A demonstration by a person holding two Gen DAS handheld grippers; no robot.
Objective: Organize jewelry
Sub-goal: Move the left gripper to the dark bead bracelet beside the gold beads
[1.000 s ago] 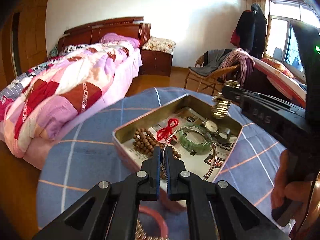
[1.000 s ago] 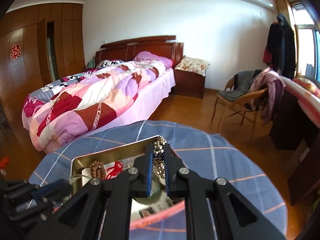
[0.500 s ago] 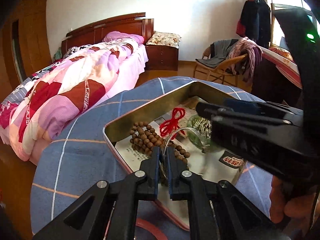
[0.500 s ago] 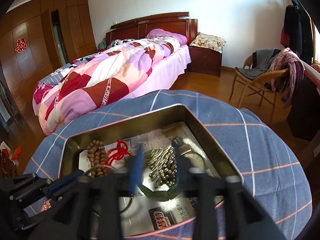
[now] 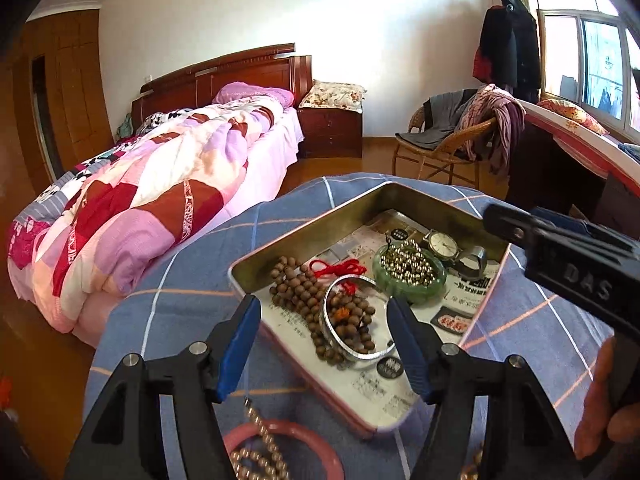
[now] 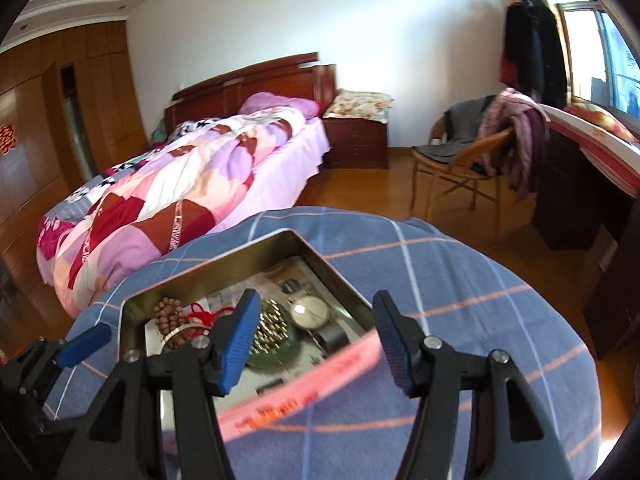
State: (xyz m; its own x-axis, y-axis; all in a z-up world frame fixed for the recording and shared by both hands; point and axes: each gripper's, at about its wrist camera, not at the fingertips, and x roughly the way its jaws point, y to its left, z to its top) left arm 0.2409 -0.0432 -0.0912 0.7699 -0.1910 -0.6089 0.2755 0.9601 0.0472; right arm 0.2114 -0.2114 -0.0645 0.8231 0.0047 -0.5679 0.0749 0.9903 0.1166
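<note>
Bedroom, blue-checked tablecloth point(image 5: 168, 304): tin tray point(image 5: 312, 236) holding silver bangle point(image 5: 352, 320), wooden beads point(image 5: 296, 280), green bangle point(image 5: 408, 276). Left gripper point(image 5: 324, 316) and right gripper point(image 6: 316, 320) just opened, both empty. Risk: pink bangle point(image 5: 288, 440) nudged off table by low pass.

Sunlit bedroom: quilted bed point(image 5: 160, 200), wicker chair point(image 5: 444, 148), white walls.

Home bedroom: quilted bed point(image 5: 160, 200), nightstand point(image 5: 332, 132), wardrobe point(image 6: 48, 120).

Right hand-held gripper point(image 6: 314, 338) spread over tin point(image 6: 224, 276); green bangle point(image 6: 276, 354) inside.
</note>
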